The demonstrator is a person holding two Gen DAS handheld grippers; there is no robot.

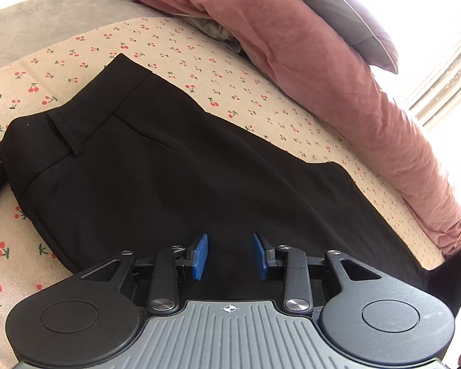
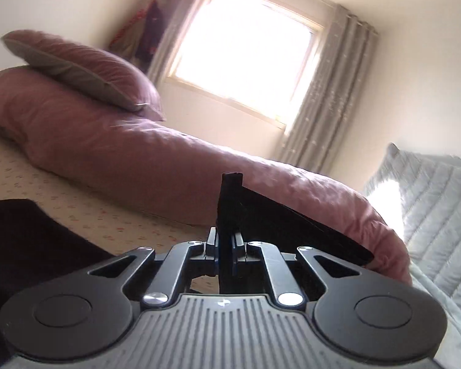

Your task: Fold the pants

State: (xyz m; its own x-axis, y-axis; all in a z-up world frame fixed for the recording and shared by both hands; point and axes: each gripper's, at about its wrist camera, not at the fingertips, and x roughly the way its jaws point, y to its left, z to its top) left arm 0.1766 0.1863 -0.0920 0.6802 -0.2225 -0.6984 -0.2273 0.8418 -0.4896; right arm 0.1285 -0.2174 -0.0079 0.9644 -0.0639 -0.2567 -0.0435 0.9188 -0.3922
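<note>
Lying under parted left fingers, black pants, one lifted edge pinched between right fingers.

Blown-out window glare, fisheye-warped edges

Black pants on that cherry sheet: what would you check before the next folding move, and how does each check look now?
1. Right claw shut on black fabric pants: ok, a lifted edge stands between its fingers.
2. Left claw open above the pants, nothing between its blue pads: ok.
3. Waistband end flat on the cherry-print bedsheet: ok.
4. Pink duvet apart from the pants: ok.
5. Leg hems lined up: cannot tell, out of view.
</note>
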